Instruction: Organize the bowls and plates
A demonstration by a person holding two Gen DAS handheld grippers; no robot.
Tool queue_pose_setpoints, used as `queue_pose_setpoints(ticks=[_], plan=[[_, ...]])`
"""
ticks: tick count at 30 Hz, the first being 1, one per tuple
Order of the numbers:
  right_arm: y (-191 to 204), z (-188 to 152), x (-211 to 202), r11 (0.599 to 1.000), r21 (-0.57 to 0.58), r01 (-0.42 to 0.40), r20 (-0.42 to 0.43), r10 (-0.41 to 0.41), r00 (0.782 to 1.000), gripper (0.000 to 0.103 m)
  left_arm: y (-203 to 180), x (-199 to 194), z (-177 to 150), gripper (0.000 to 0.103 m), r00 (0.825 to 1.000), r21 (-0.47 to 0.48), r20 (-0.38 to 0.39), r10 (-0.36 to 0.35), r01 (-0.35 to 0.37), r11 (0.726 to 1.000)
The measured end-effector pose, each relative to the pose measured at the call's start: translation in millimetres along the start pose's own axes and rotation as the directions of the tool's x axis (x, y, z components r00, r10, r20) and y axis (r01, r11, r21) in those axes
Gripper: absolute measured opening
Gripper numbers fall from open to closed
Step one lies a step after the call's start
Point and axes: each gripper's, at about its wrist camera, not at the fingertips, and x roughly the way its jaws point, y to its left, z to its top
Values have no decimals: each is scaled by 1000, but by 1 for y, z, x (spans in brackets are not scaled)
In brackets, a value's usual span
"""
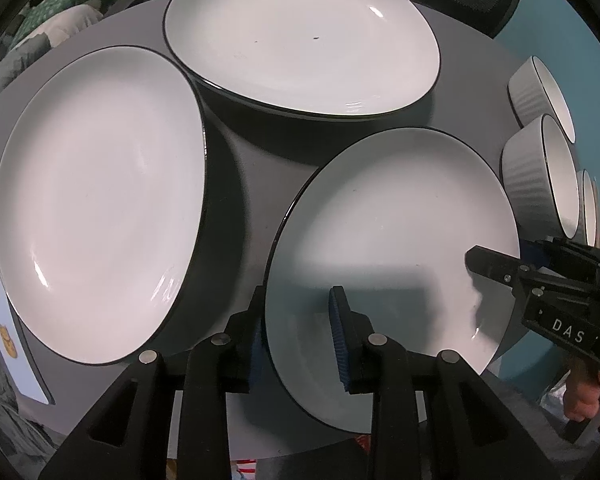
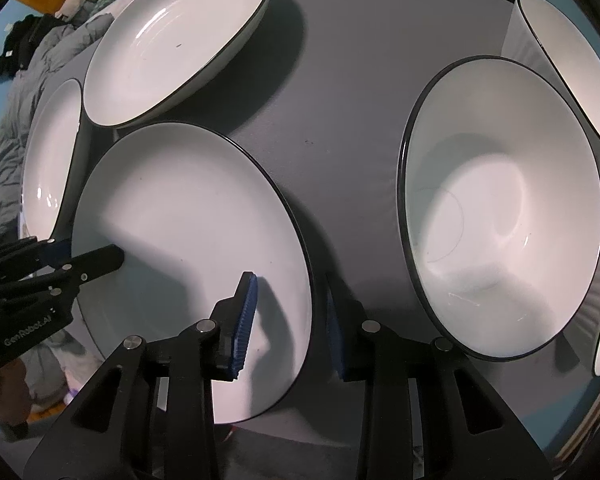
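Observation:
A white plate with a black rim point(image 1: 400, 216) point(image 2: 188, 208) lies near the table's front edge. My left gripper point(image 1: 300, 338) straddles its left rim, one blue pad over the plate and one outside, jaws still apart. My right gripper point(image 2: 290, 322) straddles its right rim the same way, jaws apart. Each gripper shows in the other's view, the right one point(image 1: 500, 268) and the left one point(image 2: 96, 260). Two more plates point(image 1: 100, 200) point(image 1: 300, 36) lie to the left and behind. A white ribbed bowl point(image 2: 500, 208) stands to the right.
The grey round table point(image 2: 360, 80) holds several more ribbed bowls point(image 1: 540, 176) point(image 1: 540, 92) at the right. A second bowl point(image 2: 568, 64) stands at the far right. A sticker sheet point(image 1: 4, 320) lies at the left edge. Bedding and clothes lie beyond.

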Motion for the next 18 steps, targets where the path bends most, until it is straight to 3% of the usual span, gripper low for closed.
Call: queue_pose_setpoints(ticks=[8,10,18], plan=[[-9,-7,9,1000,6,-28,-6,28,1000,30,14,1,2,36,1000,-8,-12,-20,20,1000],[-15,-7,10,996,26,-80,-13,80,997,20,18,2,-1,33,1000,-15,-10,-21,21,1000],[-19,-5,14,993,46,-105,-5,105,994,18,37,0,-3,27,999,-47,-15,-31,30,998]])
